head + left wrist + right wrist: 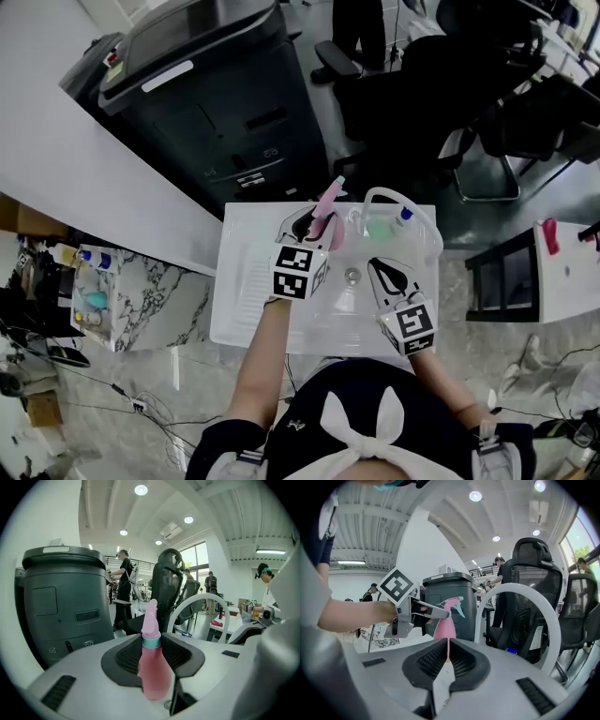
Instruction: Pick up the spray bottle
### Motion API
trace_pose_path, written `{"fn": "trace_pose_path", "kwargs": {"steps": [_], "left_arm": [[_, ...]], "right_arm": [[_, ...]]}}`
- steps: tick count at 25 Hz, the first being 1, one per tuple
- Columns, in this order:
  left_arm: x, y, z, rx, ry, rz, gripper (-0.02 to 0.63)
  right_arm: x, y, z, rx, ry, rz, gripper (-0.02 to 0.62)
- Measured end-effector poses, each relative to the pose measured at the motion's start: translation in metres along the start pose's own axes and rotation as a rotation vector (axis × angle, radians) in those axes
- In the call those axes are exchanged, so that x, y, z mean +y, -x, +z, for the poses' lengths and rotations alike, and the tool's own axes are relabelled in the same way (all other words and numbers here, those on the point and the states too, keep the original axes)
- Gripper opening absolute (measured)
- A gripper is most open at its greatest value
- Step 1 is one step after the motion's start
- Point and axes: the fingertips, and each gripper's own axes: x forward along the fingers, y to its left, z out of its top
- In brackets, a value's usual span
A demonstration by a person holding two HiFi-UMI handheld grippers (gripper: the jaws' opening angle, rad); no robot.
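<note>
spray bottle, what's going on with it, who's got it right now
A person is working two handheld grippers over a white sink. The left gripper has its fingers closed on the pink spray bottle near its neck. The right gripper is beside it, holding nothing, with its fingers together. So the bottle is gripped; whether it is clear of the sink cannot be told.

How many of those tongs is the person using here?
2. The left tongs are clamped on the pink spray bottle over the white surface. The right tongs are beside them, nearer the person, closed and empty.
</note>
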Motion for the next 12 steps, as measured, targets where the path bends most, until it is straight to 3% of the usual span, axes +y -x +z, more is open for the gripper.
{"fn": "trace_pose_path", "kwargs": {"steps": [12], "left_arm": [[-0.022,0.043,0.012,-0.058,-0.013,-0.006,0.149]], "right_arm": [[0.015,0.013,0.009,-0.031,0.014,0.014,0.028]]}}
